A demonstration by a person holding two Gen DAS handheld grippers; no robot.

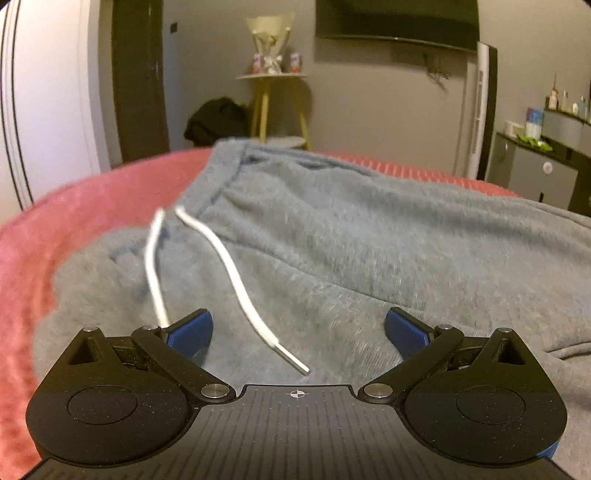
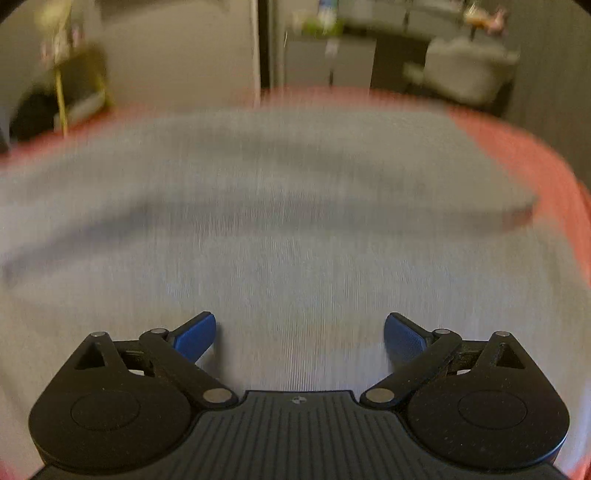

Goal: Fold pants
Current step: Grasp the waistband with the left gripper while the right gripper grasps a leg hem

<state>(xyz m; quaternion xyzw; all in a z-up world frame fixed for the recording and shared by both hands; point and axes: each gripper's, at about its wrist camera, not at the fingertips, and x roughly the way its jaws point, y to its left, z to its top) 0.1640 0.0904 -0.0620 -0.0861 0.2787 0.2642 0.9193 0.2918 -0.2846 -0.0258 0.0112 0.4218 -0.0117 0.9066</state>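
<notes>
Grey sweatpants (image 1: 351, 229) lie spread on a pink bedspread (image 1: 74, 206). Their waistband (image 1: 225, 173) is at the far left, and two white drawstrings (image 1: 236, 280) trail toward me. My left gripper (image 1: 298, 332) is open just above the fabric near the waist, holding nothing; one drawstring tip lies between its blue fingers (image 1: 192, 336). In the blurred right wrist view the pants (image 2: 295, 221) fill the frame, with the leg ends toward the far right. My right gripper (image 2: 299, 336) is open over the grey fabric, holding nothing.
The pink bedspread (image 2: 535, 155) edges the pants at the right. Beyond the bed stand a yellow-legged side table (image 1: 273, 96), a dark bag (image 1: 214, 122) on the floor, a wall television (image 1: 399, 18), a tower fan (image 1: 480, 110) and a grey cabinet (image 1: 535, 173).
</notes>
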